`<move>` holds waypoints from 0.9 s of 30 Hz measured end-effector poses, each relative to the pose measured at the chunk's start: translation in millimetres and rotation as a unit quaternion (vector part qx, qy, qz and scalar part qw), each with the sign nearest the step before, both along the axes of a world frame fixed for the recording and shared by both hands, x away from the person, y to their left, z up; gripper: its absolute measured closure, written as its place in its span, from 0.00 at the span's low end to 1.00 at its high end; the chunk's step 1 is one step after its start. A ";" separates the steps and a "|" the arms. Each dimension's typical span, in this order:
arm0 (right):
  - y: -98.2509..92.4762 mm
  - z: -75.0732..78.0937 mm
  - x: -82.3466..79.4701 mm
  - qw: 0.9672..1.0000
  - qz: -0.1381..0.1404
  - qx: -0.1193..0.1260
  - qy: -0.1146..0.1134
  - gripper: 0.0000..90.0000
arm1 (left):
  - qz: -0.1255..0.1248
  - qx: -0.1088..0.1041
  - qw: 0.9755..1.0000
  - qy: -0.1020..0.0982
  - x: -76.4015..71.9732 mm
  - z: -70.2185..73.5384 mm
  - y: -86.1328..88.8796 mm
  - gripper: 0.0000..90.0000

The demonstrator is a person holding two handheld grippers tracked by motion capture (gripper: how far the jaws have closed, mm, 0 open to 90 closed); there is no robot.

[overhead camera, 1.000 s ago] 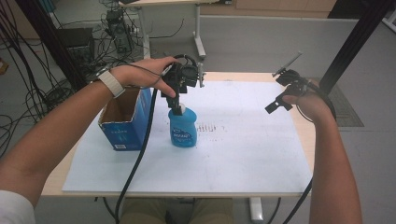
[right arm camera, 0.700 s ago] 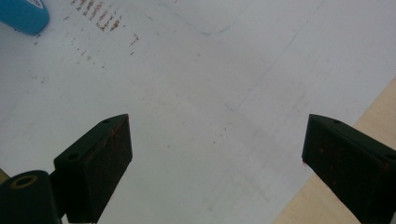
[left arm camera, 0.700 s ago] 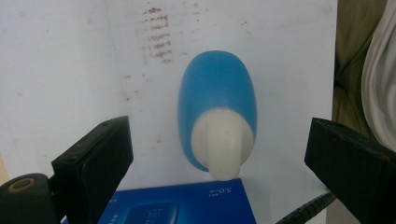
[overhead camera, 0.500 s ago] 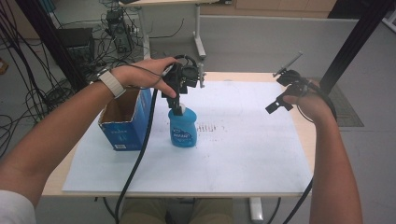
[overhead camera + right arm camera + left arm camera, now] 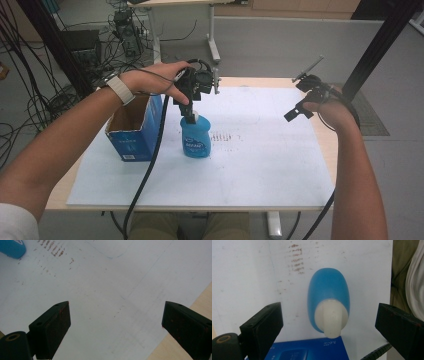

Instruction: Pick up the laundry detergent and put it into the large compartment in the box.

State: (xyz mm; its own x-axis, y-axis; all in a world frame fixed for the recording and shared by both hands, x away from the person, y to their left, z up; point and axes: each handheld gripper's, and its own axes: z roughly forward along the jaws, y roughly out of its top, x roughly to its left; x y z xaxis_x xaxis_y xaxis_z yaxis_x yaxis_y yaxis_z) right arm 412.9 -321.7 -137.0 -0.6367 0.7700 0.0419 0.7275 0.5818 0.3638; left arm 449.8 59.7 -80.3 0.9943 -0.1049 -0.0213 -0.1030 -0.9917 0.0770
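1. The blue bottle point(image 5: 196, 138) stands upright on the white sheet point(image 5: 260, 165), left of the sheet's middle and nearer its far edge than its near one. Its white cap point(image 5: 332, 319) points up.
2. The left gripper point(image 5: 192, 107) hangs directly above the bottle's cap. In the left gripper view its two black jaws stand wide apart, one on each side of the cap, touching neither cap nor bottle and holding nothing.
3. Just left of the bottle, at the sheet's left edge, sits an open blue cardboard box point(image 5: 134, 134); box and bottle are close, though I cannot tell if they touch.
4. A patch of brownish marks point(image 5: 225, 136) lies on the sheet just right of the bottle.
5. The right gripper point(image 5: 300, 102) is held above the sheet's far right corner, well apart from the bottle. Its jaws are spread wide with nothing between them, over bare sheet and a strip of the wooden table point(image 5: 197, 340).
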 end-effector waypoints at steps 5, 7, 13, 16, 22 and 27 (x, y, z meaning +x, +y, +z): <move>0.1 -0.1 0.2 1.000 0.000 -0.001 0.001 0.09 | 0.001 -0.004 1.000 -0.002 -0.3 -0.9 1.1 0.09; 0.0 0.1 0.0 1.000 -0.001 0.000 0.001 0.09 | 0.001 -0.003 1.000 -0.001 -0.3 -1.1 0.8 0.09; 0.3 1.4 -1.7 1.000 -0.001 -0.001 -0.002 0.09 | 0.002 -0.002 1.000 -0.003 -1.4 -2.4 0.1 0.09; 0.1 0.9 -1.7 1.000 0.000 0.000 -0.001 0.09 | 0.002 0.001 1.000 -0.003 -1.7 -5.1 -0.6 0.09; 0.1 0.0 -2.1 1.000 0.000 0.000 -0.001 0.09 | 0.005 0.002 1.000 0.000 -1.0 -10.3 -0.6 0.09; 0.1 -2.2 -1.4 1.000 0.000 0.001 0.001 0.09 | 0.005 0.002 1.000 0.000 -0.7 -14.9 -1.0 0.09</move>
